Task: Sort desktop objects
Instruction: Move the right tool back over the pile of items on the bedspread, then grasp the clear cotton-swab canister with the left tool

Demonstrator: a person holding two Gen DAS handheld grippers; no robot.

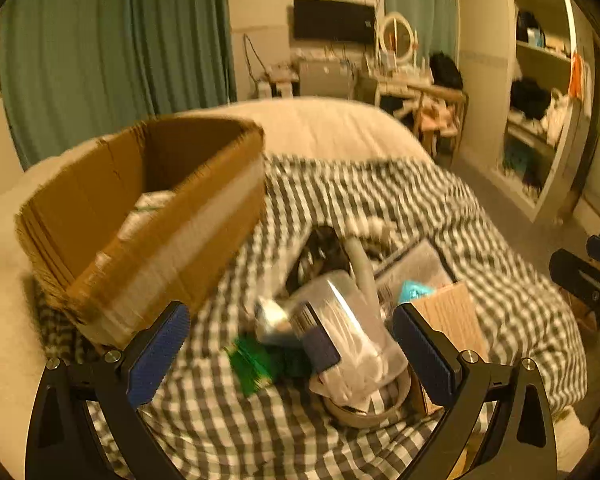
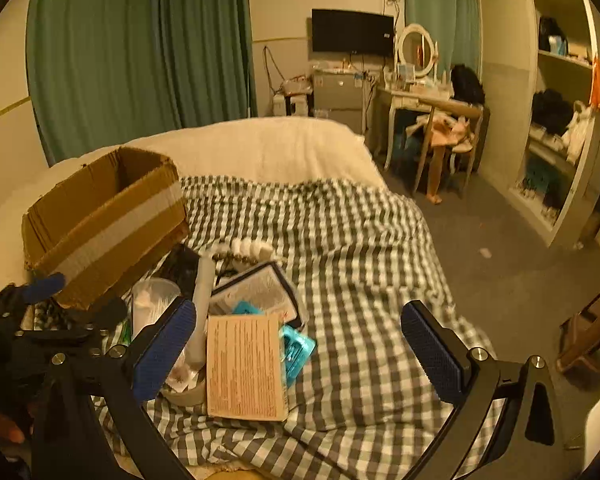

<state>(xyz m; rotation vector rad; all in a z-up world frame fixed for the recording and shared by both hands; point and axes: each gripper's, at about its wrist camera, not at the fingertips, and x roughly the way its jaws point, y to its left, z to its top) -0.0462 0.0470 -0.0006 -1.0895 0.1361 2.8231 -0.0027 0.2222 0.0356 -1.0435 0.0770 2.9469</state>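
A heap of small objects lies on the checked blanket (image 2: pixel 360 280). A clear tub of cotton swabs (image 1: pixel 352 328) leans on a tape roll (image 1: pixel 364 412), with a green packet (image 1: pixel 256 360) to its left. A tan printed booklet (image 2: pixel 242 366), a teal packet (image 2: pixel 298 350), a grey tube (image 2: pixel 202 304) and a dark-edged case (image 2: pixel 260 286) lie beside it. An open cardboard box (image 1: pixel 148 216) stands at the left. My left gripper (image 1: pixel 292 354) is open, its fingers either side of the swab tub. My right gripper (image 2: pixel 298 352) is open over the booklet's right edge and the teal packet.
The blanket covers a white bed (image 2: pixel 268 148). Right of the bed is grey floor (image 2: pixel 500 264), with a wooden stool (image 2: pixel 592 332) near the right edge. A dressing table with chair (image 2: pixel 432 120) and open shelves (image 2: pixel 556 120) stand beyond. Green curtains (image 2: pixel 140 60) hang behind.
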